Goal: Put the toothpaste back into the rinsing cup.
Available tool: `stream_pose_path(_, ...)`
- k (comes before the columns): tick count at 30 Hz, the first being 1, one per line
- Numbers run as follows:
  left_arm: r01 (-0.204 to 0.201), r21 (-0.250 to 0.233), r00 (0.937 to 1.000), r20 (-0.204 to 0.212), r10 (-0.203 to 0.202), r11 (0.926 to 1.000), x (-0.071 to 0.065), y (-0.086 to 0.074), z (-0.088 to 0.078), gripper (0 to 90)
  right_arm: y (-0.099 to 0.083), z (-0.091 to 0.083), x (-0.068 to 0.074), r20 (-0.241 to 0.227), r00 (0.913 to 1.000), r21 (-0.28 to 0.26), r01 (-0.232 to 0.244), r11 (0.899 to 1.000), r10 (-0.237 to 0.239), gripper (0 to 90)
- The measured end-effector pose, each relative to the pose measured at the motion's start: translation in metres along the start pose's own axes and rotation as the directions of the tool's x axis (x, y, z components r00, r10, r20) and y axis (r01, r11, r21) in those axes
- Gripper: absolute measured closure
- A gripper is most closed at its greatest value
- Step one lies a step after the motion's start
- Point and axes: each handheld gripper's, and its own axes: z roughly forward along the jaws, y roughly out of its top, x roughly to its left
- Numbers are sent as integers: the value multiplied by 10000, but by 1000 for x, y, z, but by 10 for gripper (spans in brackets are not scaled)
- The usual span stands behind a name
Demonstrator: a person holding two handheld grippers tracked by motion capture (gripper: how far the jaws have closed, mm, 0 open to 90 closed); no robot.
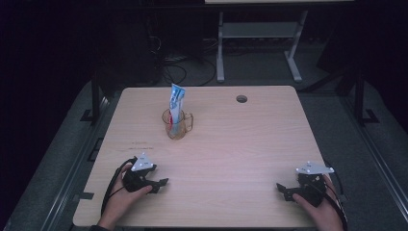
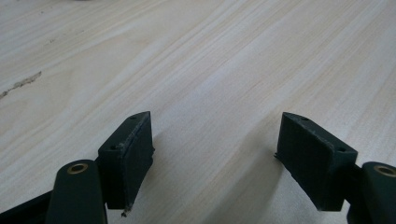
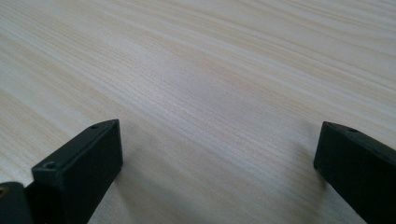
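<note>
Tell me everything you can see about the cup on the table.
The cup is a small clear mug, glass or plastic by its look, with a handle on its right side as seen in the high view. It stands upright on the far left part of the wooden table, apart from both grippers. A white, blue and red tube stands in it, sticking well above the rim. Whether it holds anything else cannot be told.
</note>
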Motion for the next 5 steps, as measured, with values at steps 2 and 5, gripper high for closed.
stream_pose_path(2,-29,-47,10000,-35,29,10000,0,0,0,260,0,0,0,0,10000,0,2,10000,-2,5)
stream_pose_path(5,-122,-228,9998,-127,119,9997,-1,-3,1,237,0,0,0,0,10000,0,-2,10000,2,5)
